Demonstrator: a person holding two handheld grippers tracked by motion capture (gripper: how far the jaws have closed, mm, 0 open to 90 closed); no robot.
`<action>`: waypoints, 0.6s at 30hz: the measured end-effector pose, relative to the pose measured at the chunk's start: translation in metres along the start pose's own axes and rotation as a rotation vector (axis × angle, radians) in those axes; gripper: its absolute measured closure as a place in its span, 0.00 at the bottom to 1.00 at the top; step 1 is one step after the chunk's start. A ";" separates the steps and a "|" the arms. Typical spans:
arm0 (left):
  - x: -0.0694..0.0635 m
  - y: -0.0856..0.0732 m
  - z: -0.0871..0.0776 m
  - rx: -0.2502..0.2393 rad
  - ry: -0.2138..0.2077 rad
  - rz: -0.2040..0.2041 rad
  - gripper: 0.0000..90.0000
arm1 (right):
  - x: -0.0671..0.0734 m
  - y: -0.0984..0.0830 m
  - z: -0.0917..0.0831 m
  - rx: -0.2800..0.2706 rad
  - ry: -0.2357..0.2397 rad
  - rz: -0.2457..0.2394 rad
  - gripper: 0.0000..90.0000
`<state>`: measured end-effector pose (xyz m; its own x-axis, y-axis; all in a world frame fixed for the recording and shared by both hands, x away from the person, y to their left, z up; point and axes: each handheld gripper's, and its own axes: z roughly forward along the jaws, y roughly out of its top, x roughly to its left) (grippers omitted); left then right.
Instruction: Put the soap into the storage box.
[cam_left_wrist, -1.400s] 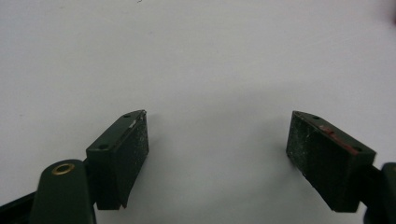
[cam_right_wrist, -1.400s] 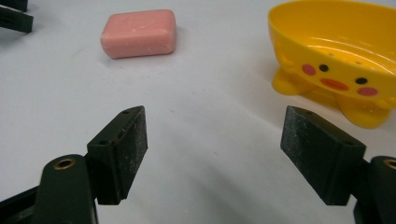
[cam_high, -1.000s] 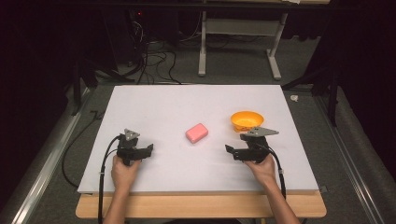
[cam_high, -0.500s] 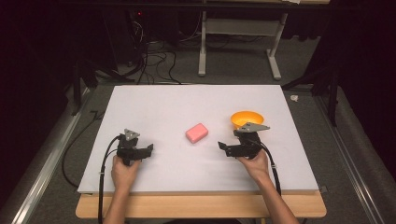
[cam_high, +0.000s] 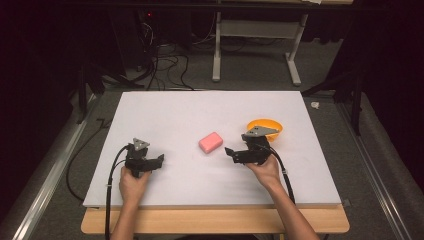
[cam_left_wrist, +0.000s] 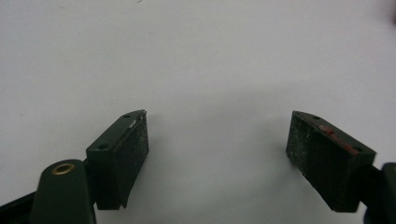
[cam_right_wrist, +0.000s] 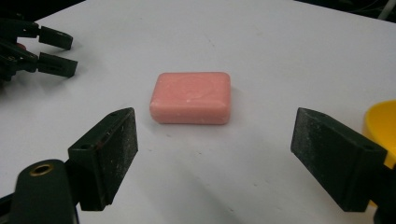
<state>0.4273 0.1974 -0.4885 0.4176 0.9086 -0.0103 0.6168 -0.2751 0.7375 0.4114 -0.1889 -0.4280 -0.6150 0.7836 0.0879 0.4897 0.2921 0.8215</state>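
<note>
1. Right gripper (cam_right_wrist: 215, 154): fingers (cam_right_wrist: 105, 156) spread wide, holding nothing, hovering low over the white tabletop (cam_high: 165, 107).
2. Pink soap bar (cam_right_wrist: 191, 97): flat on the tabletop, just beyond the right fingers, centred on their gap, untouched.
3. Yellow bowl (cam_high: 265, 127): beside the right gripper.
4. Left gripper (cam_left_wrist: 217, 154): fingers spread wide, empty, over bare tabletop, well apart from the bar.

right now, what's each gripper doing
left gripper: open, holding nothing
right gripper: open, holding nothing, jaws aimed at the pink soap bar

Bare table (cam_high: 170, 115) surrounds soap (cam_high: 210, 142); bowl (cam_high: 272, 125) right.
</note>
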 end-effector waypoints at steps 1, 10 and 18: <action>0.000 0.000 0.000 0.000 0.000 0.000 0.24 | 0.000 0.000 0.000 0.000 0.000 0.000 0.17; 0.000 0.000 0.000 0.000 0.001 0.000 0.24 | 0.002 0.013 0.014 -0.007 0.013 0.013 0.15; 0.000 0.000 0.000 0.000 0.000 0.000 0.24 | 0.004 0.023 0.034 0.027 0.025 0.033 0.14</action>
<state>0.4273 0.1974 -0.4885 0.4174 0.9087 -0.0101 0.6166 -0.2751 0.7377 0.4410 -0.1601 -0.4278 -0.6135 0.7790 0.1295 0.5266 0.2814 0.8022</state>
